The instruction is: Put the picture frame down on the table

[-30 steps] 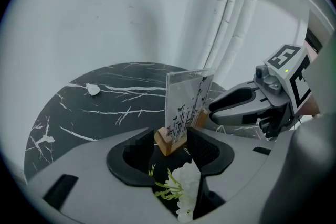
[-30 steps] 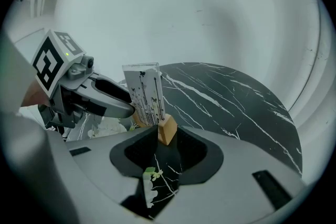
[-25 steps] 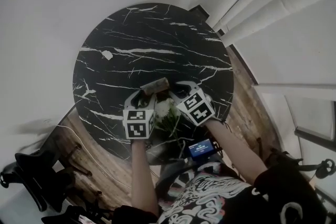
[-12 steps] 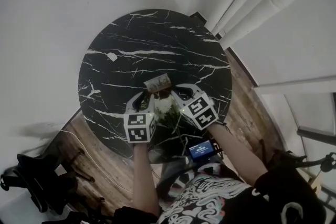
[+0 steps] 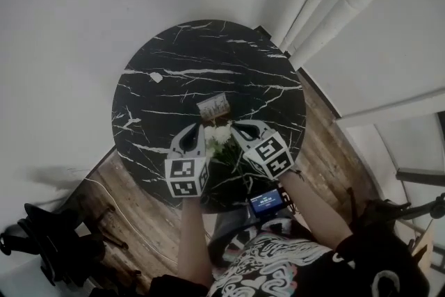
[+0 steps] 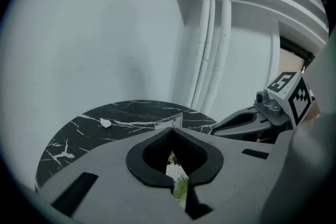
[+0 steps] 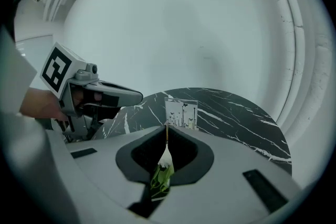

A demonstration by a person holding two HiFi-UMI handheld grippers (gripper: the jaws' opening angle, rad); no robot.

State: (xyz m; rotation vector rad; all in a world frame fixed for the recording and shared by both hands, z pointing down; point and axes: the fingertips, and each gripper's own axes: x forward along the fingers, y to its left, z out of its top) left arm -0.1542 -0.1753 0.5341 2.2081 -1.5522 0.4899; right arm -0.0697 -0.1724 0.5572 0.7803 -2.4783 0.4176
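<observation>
Left hand-held gripper: closest to the viewer at 7 o'clock of the counter's edge. Its jaws are closed tip to tip and grip nothing; only the blooms below show through the hollow between them.

Right hand-held gripper: at 5 o'clock, level with the left one. Its jaws are likewise pressed together and empty. Both point inward toward the frame without touching it.

Flowers: a bunch of white flowers with green leaves lies between and beneath the two jaw tips, on the 6 o'clock side. What holds them cannot be seen.

Counter: a round black marble counter with thin white veins, otherwise mostly bare.

Picture frame: a small rectangular picture frame with a narrow pale border. It stands upright on the counter at about the centre, just beyond the flowers and clear of both jaws. Its face is turned toward the person and shows thin dark upright shapes on a light ground.

Why so: judged from this, the frame already rests on its own base. The closed, empty jaws suggest the putting-down is done.

Scrap: a small white scrap at 10 o'clock, well apart from the frame.

Beyond: a plain white wall, and white pipes at 2 o'clock.
</observation>
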